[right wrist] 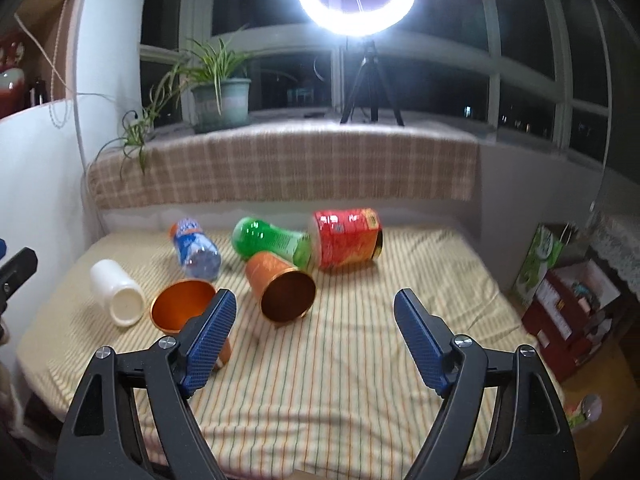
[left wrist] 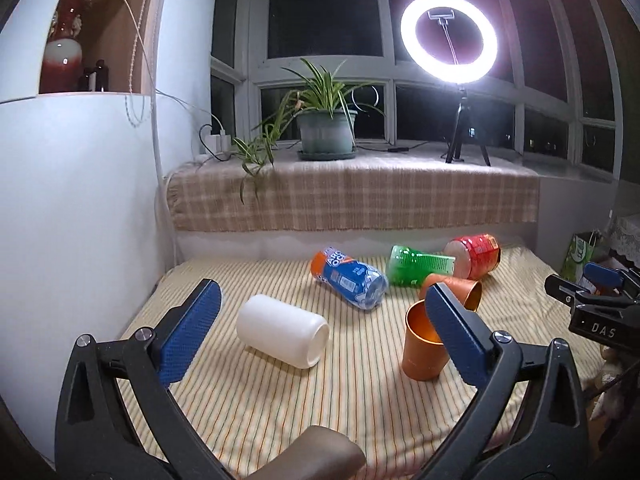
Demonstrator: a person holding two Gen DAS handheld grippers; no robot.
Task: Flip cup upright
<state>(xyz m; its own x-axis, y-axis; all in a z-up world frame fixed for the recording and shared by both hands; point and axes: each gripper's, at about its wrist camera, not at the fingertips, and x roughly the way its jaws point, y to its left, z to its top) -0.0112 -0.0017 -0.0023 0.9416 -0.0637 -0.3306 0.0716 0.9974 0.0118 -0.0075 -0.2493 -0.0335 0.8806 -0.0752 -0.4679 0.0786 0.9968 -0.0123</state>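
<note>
Right wrist view: tipped orange cup point(right wrist: 282, 290) on its side, mouth toward camera.

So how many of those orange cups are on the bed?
2. One cup stands upright near the front, beside the white bottle. The other lies on its side further back, against the green bottle. More may be hidden behind the grippers.

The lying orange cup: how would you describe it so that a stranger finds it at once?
Start at the striped cloth. In its middle lies an orange cup on its side, its dark mouth towards the right gripper, touching the green bottle behind. The other orange cup, nearer the white bottle, stands upright.
</note>
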